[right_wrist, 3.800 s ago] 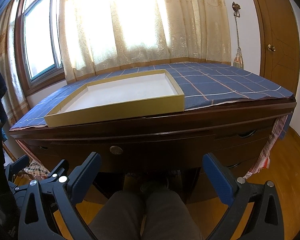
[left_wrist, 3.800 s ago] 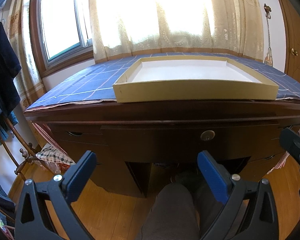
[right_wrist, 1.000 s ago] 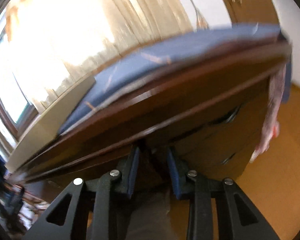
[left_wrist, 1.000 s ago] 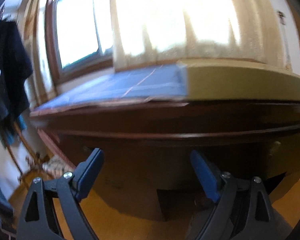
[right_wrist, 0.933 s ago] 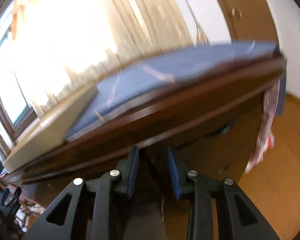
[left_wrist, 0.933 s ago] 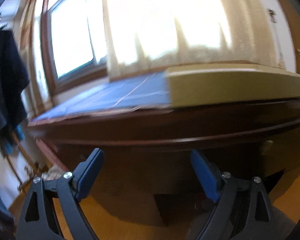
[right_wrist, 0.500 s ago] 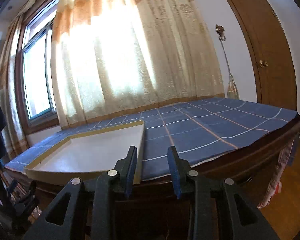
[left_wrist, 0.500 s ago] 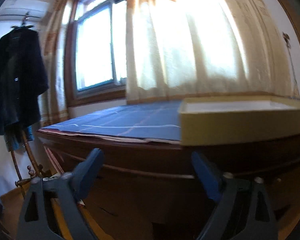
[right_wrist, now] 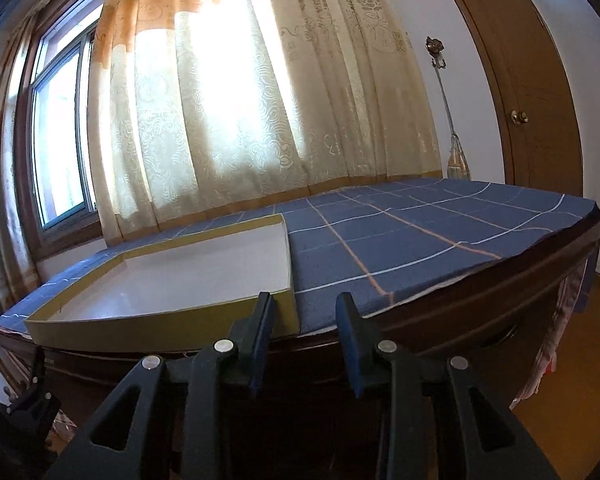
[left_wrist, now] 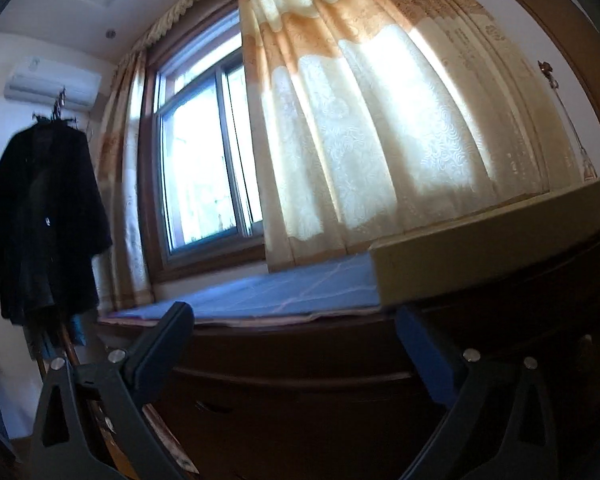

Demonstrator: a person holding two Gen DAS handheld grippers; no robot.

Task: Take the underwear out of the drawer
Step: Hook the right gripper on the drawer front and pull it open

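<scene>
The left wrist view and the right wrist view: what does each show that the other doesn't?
Only the left view shows a dark coat and an air conditioner; its left gripper is opening, nothing between the jaws. Only the right view shows the door, the tray's white inside, and the right gripper, narrowly open and empty. Both show the tray, blue cloth, curtain and window.

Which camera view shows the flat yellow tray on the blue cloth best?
The right wrist view shows the tray best: its white inside, its rim and its corner on the blue cloth are all sharp there. The left wrist view shows only one outer side wall of it, slightly blurred, with the inside hidden.
</scene>
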